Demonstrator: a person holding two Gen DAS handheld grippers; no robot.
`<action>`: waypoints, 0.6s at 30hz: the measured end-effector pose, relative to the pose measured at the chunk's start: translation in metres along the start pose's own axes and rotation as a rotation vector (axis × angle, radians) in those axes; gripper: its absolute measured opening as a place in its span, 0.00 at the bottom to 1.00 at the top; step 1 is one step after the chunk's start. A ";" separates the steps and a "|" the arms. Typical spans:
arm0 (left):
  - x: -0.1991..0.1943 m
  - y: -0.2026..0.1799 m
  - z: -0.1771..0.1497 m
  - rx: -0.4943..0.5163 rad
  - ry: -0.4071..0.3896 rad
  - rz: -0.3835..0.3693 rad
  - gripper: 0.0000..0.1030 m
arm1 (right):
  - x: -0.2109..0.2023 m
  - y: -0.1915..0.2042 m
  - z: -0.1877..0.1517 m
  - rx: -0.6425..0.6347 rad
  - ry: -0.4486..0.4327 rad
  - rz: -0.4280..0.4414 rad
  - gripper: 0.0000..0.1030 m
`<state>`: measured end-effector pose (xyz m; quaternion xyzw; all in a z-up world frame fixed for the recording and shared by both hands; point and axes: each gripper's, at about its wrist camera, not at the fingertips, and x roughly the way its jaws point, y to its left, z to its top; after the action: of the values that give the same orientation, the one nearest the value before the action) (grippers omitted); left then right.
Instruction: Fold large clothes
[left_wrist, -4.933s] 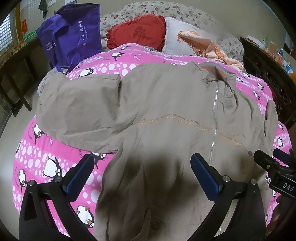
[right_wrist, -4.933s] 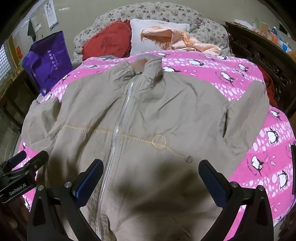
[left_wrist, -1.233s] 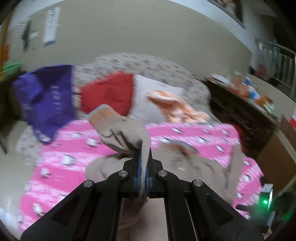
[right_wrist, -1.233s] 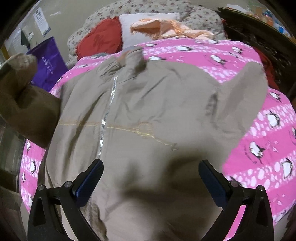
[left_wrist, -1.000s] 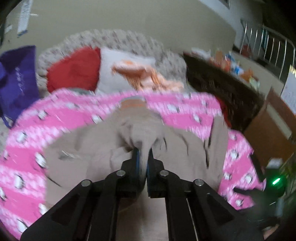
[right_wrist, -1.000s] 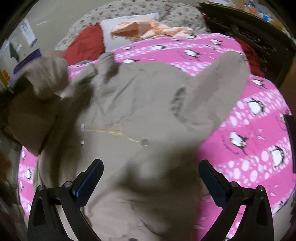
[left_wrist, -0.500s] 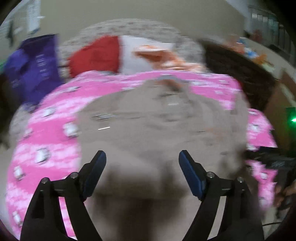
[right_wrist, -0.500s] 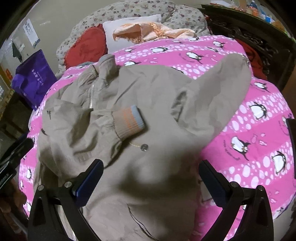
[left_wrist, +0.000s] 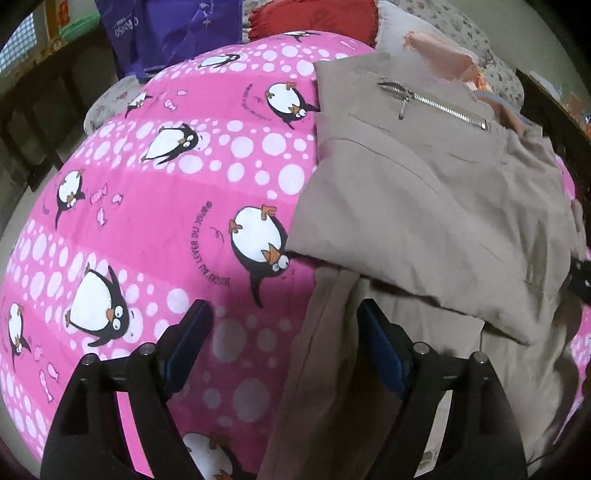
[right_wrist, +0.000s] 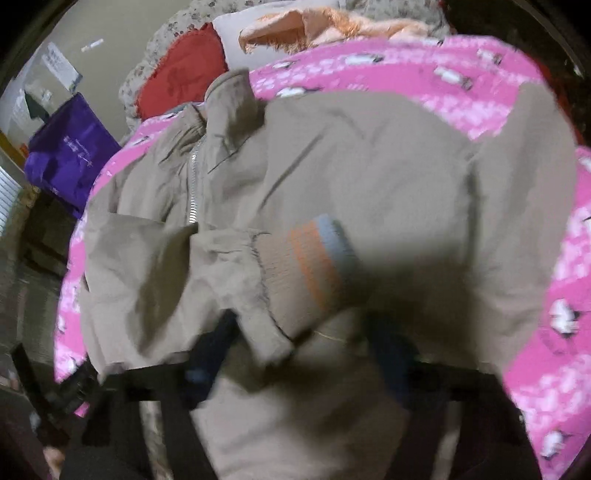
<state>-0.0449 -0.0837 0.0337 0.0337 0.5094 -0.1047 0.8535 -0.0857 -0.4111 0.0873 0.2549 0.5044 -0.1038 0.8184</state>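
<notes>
A beige zip jacket (left_wrist: 424, 206) lies on a pink penguin bedspread (left_wrist: 155, 206). Its left sleeve is folded across the chest, and the striped orange and grey cuff (right_wrist: 317, 258) rests near the middle. My left gripper (left_wrist: 284, 343) is open and empty, low over the jacket's left edge, one finger over bedspread and one over fabric. My right gripper (right_wrist: 303, 354) is open, blurred, low over the jacket front just below the cuff. The other sleeve (right_wrist: 532, 206) lies spread out to the right.
A purple bag (left_wrist: 173, 29) stands at the bed's far left. A red cushion (right_wrist: 184, 74), a white pillow and a peach cloth (right_wrist: 325, 22) lie at the head. Dark wooden furniture (left_wrist: 554, 99) runs along the right side.
My left gripper carried the sleeve across the jacket, let it go and opened, then moved back down to the left edge. My right gripper dropped closer to the jacket front.
</notes>
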 end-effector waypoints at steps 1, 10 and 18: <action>0.000 -0.002 0.000 0.014 -0.004 0.009 0.79 | 0.004 0.000 0.001 0.010 -0.002 0.034 0.25; 0.006 0.002 0.004 0.002 -0.015 0.006 0.81 | -0.083 0.001 0.000 -0.041 -0.376 -0.059 0.17; 0.008 -0.002 0.025 -0.004 0.003 0.000 0.81 | -0.051 -0.044 0.003 0.139 -0.170 -0.041 0.53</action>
<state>-0.0202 -0.0913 0.0384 0.0323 0.5109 -0.1035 0.8528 -0.1260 -0.4547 0.1195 0.2910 0.4299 -0.1764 0.8363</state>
